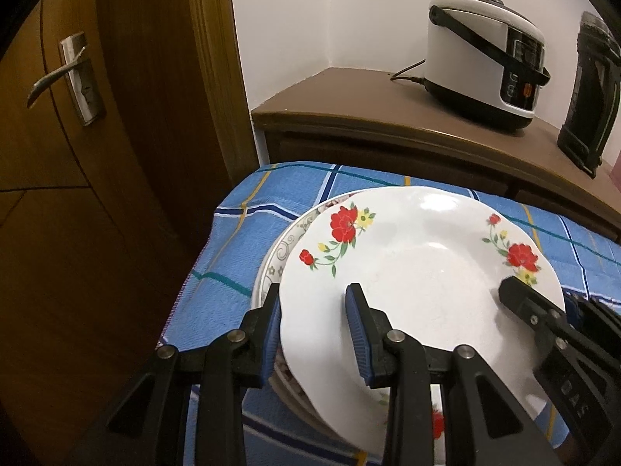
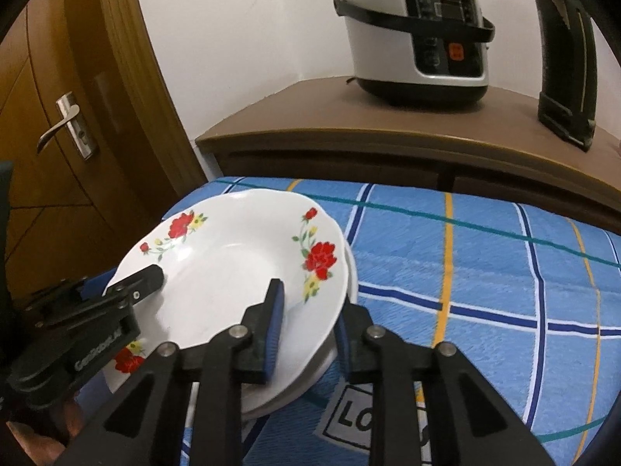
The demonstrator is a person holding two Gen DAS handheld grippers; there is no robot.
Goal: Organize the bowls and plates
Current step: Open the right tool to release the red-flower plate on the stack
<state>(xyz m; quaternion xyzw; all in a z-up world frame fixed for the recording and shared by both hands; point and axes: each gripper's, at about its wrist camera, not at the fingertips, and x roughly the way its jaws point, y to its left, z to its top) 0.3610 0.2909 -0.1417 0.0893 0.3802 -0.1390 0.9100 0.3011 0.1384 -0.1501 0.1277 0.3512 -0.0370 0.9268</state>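
A white plate with red flowers (image 1: 419, 264) sits tilted on top of a stack of plates (image 1: 279, 248) on the blue checked cloth (image 1: 233, 240). My left gripper (image 1: 314, 310) straddles the plate's near left rim, one finger over it and one outside, jaws apart. My right gripper (image 2: 310, 310) straddles the same plate (image 2: 233, 260) at its right rim, one finger inside, one outside. Each gripper shows in the other's view: the right one in the left wrist view (image 1: 543, 310), the left one in the right wrist view (image 2: 128, 283). Whether the pads press the rim is unclear.
A brown cabinet (image 1: 349, 105) stands behind the table with a white rice cooker (image 1: 485, 54) and a black appliance (image 1: 586, 93) on it. A wooden door with a metal handle (image 1: 66, 73) is to the left. The cloth extends to the right (image 2: 504, 272).
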